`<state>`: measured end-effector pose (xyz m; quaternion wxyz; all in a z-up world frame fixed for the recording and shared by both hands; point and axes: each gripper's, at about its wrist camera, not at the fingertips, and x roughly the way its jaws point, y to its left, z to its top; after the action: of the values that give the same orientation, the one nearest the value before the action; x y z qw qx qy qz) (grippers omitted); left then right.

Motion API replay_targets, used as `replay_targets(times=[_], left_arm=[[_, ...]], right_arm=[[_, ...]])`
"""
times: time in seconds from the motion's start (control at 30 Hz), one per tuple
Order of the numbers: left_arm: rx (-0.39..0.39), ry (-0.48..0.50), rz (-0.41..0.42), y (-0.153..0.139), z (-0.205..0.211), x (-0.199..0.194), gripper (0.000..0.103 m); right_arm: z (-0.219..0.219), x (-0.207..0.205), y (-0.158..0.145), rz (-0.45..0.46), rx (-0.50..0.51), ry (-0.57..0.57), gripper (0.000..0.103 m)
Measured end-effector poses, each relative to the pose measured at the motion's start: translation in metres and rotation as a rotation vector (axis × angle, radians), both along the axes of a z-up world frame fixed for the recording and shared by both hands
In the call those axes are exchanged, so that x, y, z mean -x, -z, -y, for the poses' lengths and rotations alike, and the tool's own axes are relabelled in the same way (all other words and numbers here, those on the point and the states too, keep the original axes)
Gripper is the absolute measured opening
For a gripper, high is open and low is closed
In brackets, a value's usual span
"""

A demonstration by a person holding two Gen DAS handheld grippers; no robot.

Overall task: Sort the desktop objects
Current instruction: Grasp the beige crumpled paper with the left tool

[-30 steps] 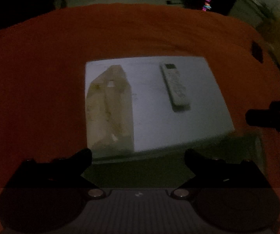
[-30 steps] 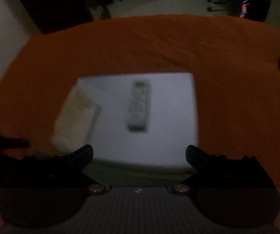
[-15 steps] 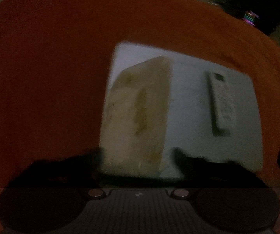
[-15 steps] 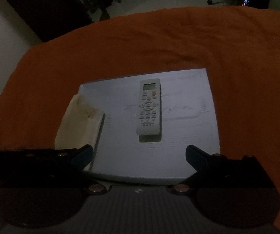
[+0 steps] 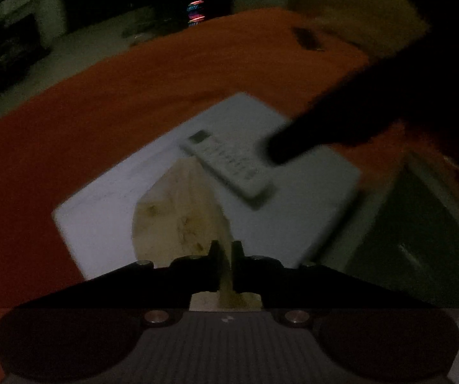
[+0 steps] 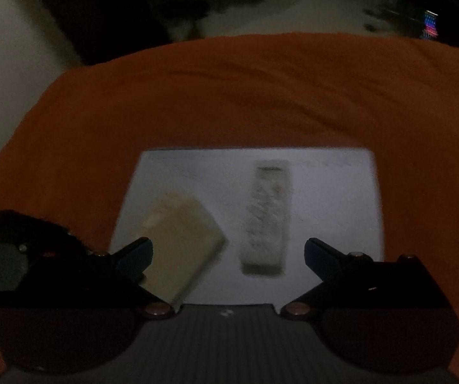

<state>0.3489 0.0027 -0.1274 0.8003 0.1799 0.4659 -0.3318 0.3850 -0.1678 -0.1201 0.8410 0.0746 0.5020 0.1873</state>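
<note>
While the left gripper [image 5: 226, 265] is clamped on the near edge of the beige pouch [image 5: 178, 220], nothing is yet sorted; the remote [image 6: 268, 220] lies ahead between the right gripper's [image 6: 228, 256] wide-open, empty jaws.

Ahead of the right claw [image 6: 228, 256] the remote [image 6: 268, 220] lies between its spread tips; the yellowish pouch [image 6: 178, 240] crowds its left tip. Beyond both, orange cloth [image 6: 229, 96] lies bare.
</note>
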Motion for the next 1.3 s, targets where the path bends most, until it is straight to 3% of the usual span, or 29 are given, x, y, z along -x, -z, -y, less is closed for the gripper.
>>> replay_targets(times=[0.13,0.17,0.2,0.27,0.37,0.5,0.57,0.6,0.67,0.73,0.8,0.87,0.97,1.07,1.3], left_arm=[[-0.058,-0.084,-0.007,0.001,-0.002,-0.004,0.011],[-0.073,-0.121,-0.004,-0.001,-0.003,-0.003,0.027],[-0.093,-0.162,0.0,-0.004,-0.004,-0.002,0.05],[-0.106,-0.239,0.009,-0.01,-0.006,0.004,0.068],[-0.085,-0.355,-0.078,-0.016,-0.01,0.009,0.069],[-0.119,-0.494,-0.209,-0.001,-0.015,0.007,0.069],[-0.141,-0.552,-0.263,0.012,-0.019,0.004,0.068],[-0.142,-0.573,-0.29,0.018,-0.02,0.002,0.068],[-0.117,-0.63,-0.321,0.026,-0.025,-0.003,0.068],[-0.08,-0.695,-0.332,0.03,-0.032,-0.009,0.064],[-0.032,-0.717,-0.308,0.027,-0.041,-0.013,0.039],[0.013,-0.707,-0.264,0.02,-0.049,-0.016,0.022],[0.059,-0.681,-0.17,0.012,-0.051,-0.018,0.014],[0.085,-0.624,-0.085,0.002,-0.051,-0.015,0.014],[0.074,-0.516,-0.024,-0.01,-0.041,-0.004,0.013]], right_arm=[[-0.015,-0.017,0.007,-0.012,-0.02,-0.065,0.103],[-0.018,-0.021,0.007,-0.015,-0.03,-0.067,0.103],[-0.02,-0.024,0.007,-0.01,-0.032,-0.065,0.103],[-0.028,-0.033,0.009,-0.014,-0.024,-0.062,0.103],[-0.035,-0.045,0.014,-0.041,-0.02,-0.056,0.103],[-0.039,-0.056,0.031,-0.135,-0.019,-0.038,0.093],[-0.041,-0.057,0.039,-0.158,-0.004,-0.039,0.081],[-0.041,-0.058,0.042,-0.168,0.007,-0.033,0.066],[-0.038,-0.059,0.046,-0.187,0.013,-0.016,0.052],[-0.035,-0.058,0.046,-0.181,-0.005,-0.003,0.03],[-0.033,-0.056,0.043,-0.174,-0.012,0.006,0.029],[-0.031,-0.051,0.041,-0.17,-0.022,0.006,0.025],[-0.03,-0.041,0.033,-0.174,-0.032,0.018,0.023],[-0.026,-0.033,0.026,-0.184,-0.04,0.052,0.02],[-0.02,-0.019,0.009,-0.196,-0.051,0.095,0.019]])
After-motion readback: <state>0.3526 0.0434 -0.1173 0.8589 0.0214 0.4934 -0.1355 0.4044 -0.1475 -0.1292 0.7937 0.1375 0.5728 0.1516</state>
